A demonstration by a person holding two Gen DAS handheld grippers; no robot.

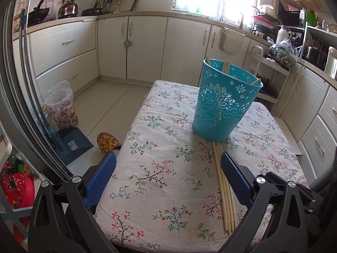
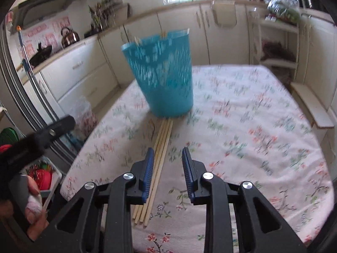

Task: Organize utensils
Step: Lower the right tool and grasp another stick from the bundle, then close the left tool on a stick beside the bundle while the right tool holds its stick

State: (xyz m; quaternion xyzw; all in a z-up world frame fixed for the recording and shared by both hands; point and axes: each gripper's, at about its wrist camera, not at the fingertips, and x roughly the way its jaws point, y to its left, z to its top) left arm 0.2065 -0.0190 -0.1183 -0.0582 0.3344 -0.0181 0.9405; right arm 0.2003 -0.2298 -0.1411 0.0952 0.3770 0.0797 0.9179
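Kitchen cupboards in a pale cream colour surround a small tabletop (image 1: 168,189) covered with a flowered cloth. On it stands a turquoise basket (image 1: 225,103) with a cut-out pattern, and several chopsticks already stick out over its rim. Four more loose chopsticks (image 1: 224,187) lie side by side on the cloth, with their far ends touching the foot of the basket.

The step in hand seems to be the picking of these remaining chopsticks, so the task looks partly done.

The right hand-held gripper (image 2: 166,164) hangs low over the near part of the bundle. Its jaws stand a little apart and nothing is between the pads; the chopsticks pass just beside and under its left finger (image 2: 148,168), and contact cannot be told because the picture is blurred. The left hand-held gripper (image 1: 168,164) has its jaws wide apart and empty, and the bundle runs just inside its right finger.

The next move probably calls for shifting the right hand-held gripper slightly to the left, so that one chopstick lies between the pads, then closing and lifting toward the basket.
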